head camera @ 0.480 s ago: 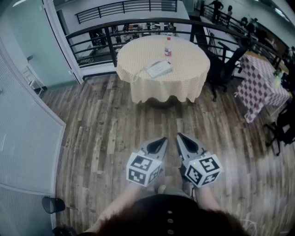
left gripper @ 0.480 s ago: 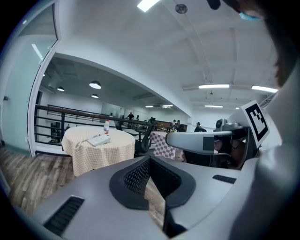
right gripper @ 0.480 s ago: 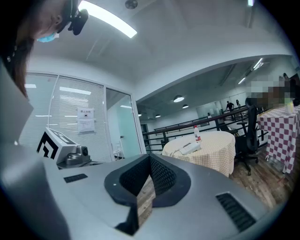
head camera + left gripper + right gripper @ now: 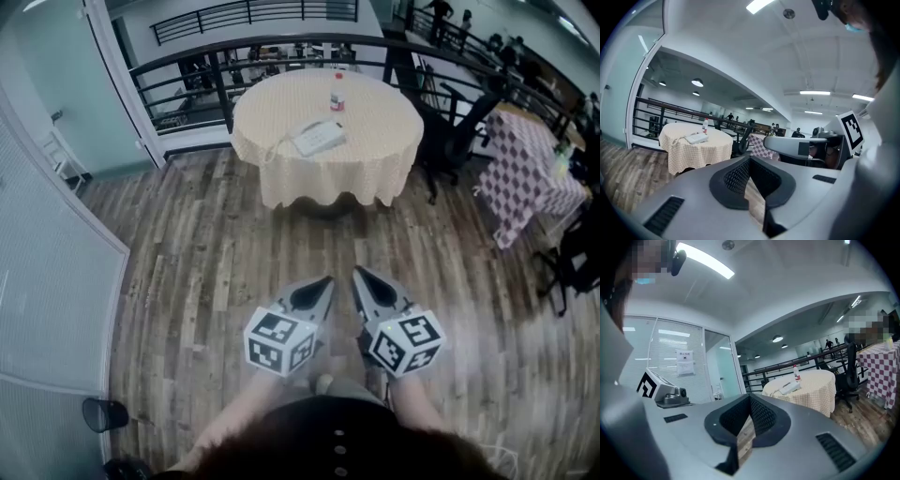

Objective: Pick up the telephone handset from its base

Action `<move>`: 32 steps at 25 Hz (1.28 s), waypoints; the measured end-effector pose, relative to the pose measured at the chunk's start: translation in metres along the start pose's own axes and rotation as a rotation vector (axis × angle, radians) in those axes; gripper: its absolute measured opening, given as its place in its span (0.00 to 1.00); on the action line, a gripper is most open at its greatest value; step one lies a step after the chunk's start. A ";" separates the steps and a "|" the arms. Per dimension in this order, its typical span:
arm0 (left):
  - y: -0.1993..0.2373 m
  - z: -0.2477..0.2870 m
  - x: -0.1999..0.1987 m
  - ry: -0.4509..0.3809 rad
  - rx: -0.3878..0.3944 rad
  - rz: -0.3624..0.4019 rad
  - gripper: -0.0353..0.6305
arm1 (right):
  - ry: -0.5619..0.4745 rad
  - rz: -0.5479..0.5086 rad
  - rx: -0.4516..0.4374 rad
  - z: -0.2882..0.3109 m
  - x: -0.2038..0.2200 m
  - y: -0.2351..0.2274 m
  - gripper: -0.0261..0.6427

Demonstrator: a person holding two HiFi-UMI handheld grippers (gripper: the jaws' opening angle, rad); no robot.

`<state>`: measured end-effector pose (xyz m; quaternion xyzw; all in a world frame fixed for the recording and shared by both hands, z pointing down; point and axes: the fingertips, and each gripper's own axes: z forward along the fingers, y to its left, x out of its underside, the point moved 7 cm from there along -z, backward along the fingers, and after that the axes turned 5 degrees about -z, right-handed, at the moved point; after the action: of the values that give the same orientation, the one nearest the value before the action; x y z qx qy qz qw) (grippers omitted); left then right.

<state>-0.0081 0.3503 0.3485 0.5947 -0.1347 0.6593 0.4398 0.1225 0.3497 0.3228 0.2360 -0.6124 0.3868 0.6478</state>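
White telephone lies on the round cloth-covered tabletop near a small bottle, well apart from the left claw and right claw, both closed and empty.

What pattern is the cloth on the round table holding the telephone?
Cream tablecloth with a fine check; clearest in the left gripper view.

- Wood floor btw you & round table is open, nothing lying in your line
- Tabletop: bottle stands near telephone, on its far side; near edge & right part bare
- Railing runs close behind table, shuts off far side
- Office chair just right of table, checkered table beyond: tight there
- Blinds wall closes your left; floor btw it & table free
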 end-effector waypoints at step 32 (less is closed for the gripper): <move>0.038 0.072 0.013 0.031 0.012 -0.204 0.06 | 0.113 0.160 -0.025 0.050 0.043 -0.067 0.06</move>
<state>0.0128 0.2836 0.3912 0.5977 -0.0628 0.6211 0.5031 0.1427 0.2808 0.3829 0.1561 -0.5965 0.4425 0.6512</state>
